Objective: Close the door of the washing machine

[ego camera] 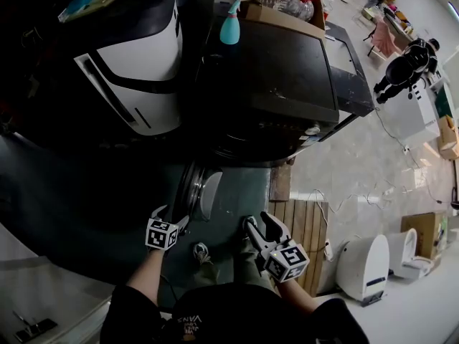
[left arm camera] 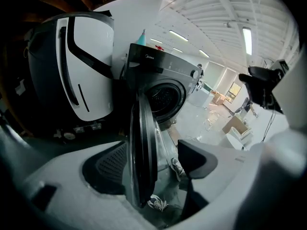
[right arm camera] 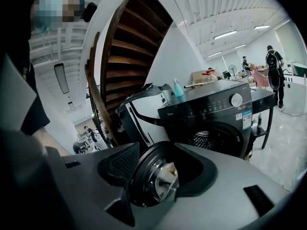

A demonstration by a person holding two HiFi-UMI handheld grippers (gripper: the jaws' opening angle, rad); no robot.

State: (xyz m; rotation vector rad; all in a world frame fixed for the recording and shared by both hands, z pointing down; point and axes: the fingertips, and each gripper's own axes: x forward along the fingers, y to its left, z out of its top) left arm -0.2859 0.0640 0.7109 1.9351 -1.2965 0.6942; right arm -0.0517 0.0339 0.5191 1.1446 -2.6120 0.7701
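Down at the front of the dark washing machine (ego camera: 287, 84), the round door (ego camera: 195, 188) hangs wide open, swung out toward the near side, well clear of the drum opening (right arm camera: 213, 140). And the left gripper (ego camera: 169, 229) sits right at the door's near edge, just left of it in the head view. Look along its jaws: they're spread wide, and the door stands edge-on in the gap, closer to the left pad (left arm camera: 108, 164) than to the right one. Whether rim and pad touch, can't tell, but nothing is pinched.

Over to the right gripper (ego camera: 262, 229): it hovers right of the door, a little apart from it, above the grey floor beside the wooden pallet (ego camera: 301, 228). Its jaws are spread too, and its own view frames the door's glass face between them, with the machine's control panel beyond.

Left of the machine stands a white-and-black appliance (ego camera: 143, 70). A teal spray bottle (ego camera: 230, 26) stands on the machine's top, at its left end. Far right, a person (ego camera: 409, 63) in dark clothes stands on the pale floor.
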